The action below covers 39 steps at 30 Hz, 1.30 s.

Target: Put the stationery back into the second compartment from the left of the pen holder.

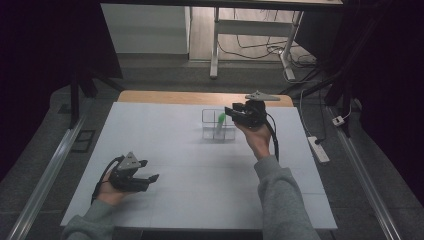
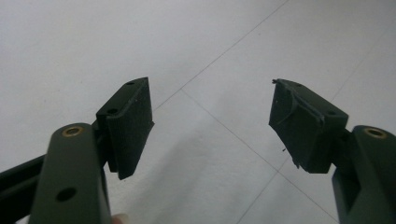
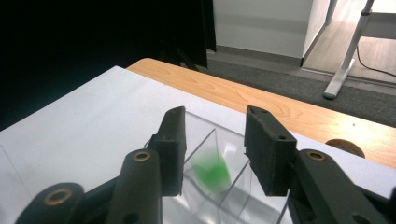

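The right gripper (image 1: pixel 231 112) sits above the clear box (image 1: pixel 218 131), jaws apart, the green thing (image 3: pixel 211 171) loose inside. Lift straight up. The left gripper (image 1: pixel 150 171) stays apart near the box.

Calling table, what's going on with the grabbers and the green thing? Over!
Right gripper open above the clear box. Green thing leaning inside a compartment, free of the pads. Left gripper open, nothing between its jaws. Nothing in the way.

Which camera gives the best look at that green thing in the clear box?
The high view: there the green thing shows whole, leaning in the clear divided box beside the right gripper. The right gripper view is closer, but its green shape is blurred between open jaws. The left gripper view faces bare white table.
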Each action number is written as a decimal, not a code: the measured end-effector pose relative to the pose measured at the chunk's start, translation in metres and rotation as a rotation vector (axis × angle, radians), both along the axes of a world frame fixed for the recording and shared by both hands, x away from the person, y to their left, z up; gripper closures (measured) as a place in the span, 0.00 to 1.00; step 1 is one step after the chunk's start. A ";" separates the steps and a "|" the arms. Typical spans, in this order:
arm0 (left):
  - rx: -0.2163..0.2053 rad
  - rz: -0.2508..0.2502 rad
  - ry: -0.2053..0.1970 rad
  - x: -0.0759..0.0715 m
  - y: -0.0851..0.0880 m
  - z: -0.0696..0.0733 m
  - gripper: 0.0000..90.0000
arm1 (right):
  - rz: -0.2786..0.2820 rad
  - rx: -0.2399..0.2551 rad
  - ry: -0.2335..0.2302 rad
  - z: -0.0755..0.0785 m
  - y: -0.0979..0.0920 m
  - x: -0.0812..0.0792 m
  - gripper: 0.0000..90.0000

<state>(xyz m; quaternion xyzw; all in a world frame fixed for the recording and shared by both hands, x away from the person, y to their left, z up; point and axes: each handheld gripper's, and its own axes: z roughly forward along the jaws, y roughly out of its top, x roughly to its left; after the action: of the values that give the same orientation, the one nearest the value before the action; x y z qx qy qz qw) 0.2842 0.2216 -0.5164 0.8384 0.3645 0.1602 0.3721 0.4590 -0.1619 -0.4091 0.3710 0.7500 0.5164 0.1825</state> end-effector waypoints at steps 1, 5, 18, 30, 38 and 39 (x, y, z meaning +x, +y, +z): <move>0.001 0.000 0.001 0.000 0.000 0.000 0.33 | 0.001 0.002 -0.003 0.000 -0.001 -0.001 0.62; 0.003 0.000 0.001 0.000 -0.002 0.000 0.33 | -0.009 -0.007 -0.004 -0.002 -0.007 -0.008 0.60; 0.007 -0.005 0.003 0.000 -0.002 0.000 0.33 | 0.020 -0.034 0.013 -0.021 -0.037 -0.041 0.56; 0.007 0.002 0.008 0.001 -0.002 -0.001 0.33 | 0.049 -0.083 0.048 -0.045 -0.063 -0.081 0.54; 0.003 0.006 0.012 0.000 -0.001 -0.001 0.32 | 0.066 -0.121 0.077 -0.058 -0.081 -0.100 0.53; 0.004 0.006 0.012 0.000 -0.001 -0.001 0.32 | 0.066 -0.121 0.079 -0.060 -0.084 -0.101 0.52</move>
<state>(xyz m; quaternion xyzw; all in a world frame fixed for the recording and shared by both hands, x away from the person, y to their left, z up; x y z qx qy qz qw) 0.2847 0.2204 -0.5172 0.8391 0.3688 0.1568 0.3677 0.3576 -0.2456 -0.4686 0.3543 0.7983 0.4607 0.1580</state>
